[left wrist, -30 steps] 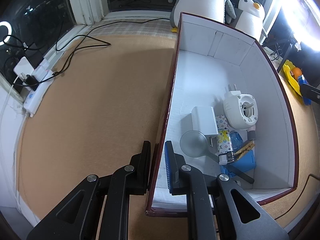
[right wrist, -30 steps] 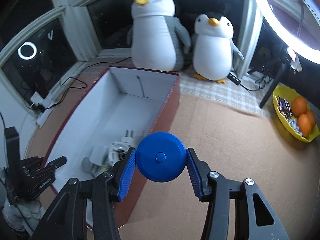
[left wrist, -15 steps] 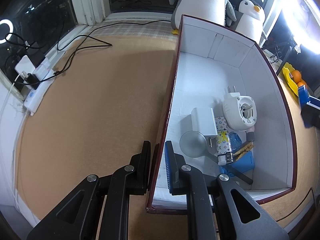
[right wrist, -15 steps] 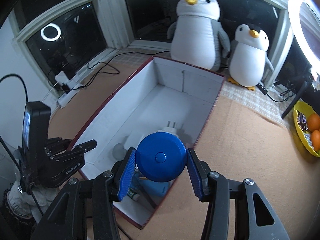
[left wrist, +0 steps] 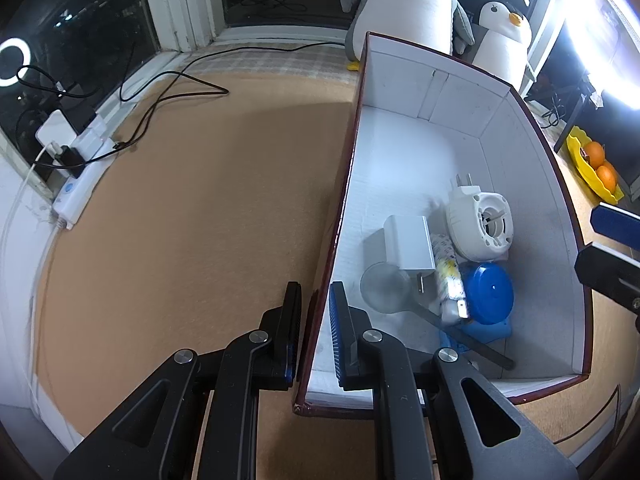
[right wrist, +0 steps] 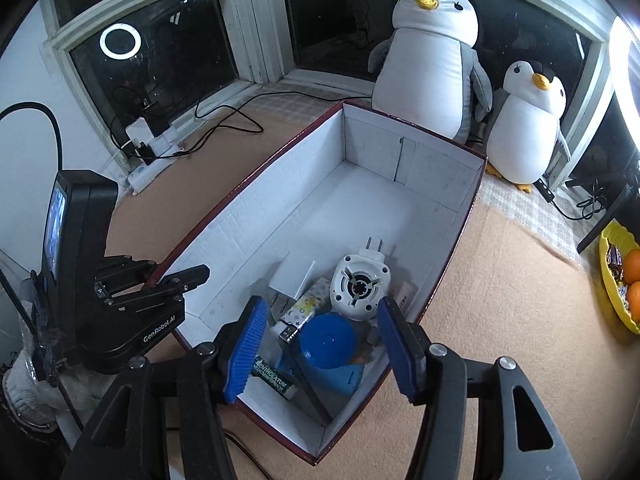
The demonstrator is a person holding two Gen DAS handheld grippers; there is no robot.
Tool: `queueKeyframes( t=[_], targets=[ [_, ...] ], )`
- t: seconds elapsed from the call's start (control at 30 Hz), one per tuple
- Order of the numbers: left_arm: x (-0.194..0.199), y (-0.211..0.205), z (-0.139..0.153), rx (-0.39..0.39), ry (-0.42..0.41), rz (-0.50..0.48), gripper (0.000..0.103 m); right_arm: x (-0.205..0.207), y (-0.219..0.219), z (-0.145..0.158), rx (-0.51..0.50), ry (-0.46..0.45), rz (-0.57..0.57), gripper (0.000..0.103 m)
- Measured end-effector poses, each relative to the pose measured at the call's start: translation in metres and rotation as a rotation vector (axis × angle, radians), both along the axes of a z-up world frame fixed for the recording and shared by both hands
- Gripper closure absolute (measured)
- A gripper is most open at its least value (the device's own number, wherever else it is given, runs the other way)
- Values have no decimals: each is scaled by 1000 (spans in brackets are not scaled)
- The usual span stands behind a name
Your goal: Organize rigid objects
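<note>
So on the left side, the left gripper [left wrist: 314,334] is clamped on the near left wall of the box [left wrist: 532,168], one finger outside and one inside, basically pinning it in place while the sorting happens. Moving right into the box, there's already a small pile sitting at the near end: a white charger block [left wrist: 408,242], a clear round lens thing on a dark handle [left wrist: 382,286], a patterned little tube or lighter [left wrist: 448,270], a white round plug-in gadget [left wrist: 482,220], and now the blue round disc [right wrist: 328,340] lying flat on top of some blue item underneath. The far half of the box is still bare. Right gripper [right wrist: 324,346] has its jaws apart and they've just been opening, with nothing pinched; the disc sits down in the box below and between the blue pads, not touching either as far as I can tell. So I'd call this drop-off done, and the remaining job looks like going back for whatever's left. Honestly can't see any more loose stuff on the brown mat [left wrist: 192,200] in these views, just cables, penguin plushies [right wrist: 428,60] and a yellow fruit bowl [right wrist: 614,280] off to the far right, so it might be near the end.
</note>
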State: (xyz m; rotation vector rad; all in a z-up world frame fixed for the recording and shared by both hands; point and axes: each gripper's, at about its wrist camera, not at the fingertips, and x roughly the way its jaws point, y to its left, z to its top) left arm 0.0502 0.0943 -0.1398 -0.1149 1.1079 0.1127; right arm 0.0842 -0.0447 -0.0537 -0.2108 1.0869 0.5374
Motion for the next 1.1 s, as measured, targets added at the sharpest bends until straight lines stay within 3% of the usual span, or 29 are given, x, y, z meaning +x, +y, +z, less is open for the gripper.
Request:
queueKeyframes(
  t=[0.23, 0.73, 1.1],
  targets=[
    [-6, 2, 10, 22, -23, 20, 90, -4, -3, 6, 10, -12, 3, 49],
    [-33, -2, 47, 58, -98, 52, 76, -19, -38, 40, 66, -68, -45, 44],
    [-56, -26, 96, 46, -204, 18, 44, -31, -77, 56, 92, -91, -120, 40]
  ],
)
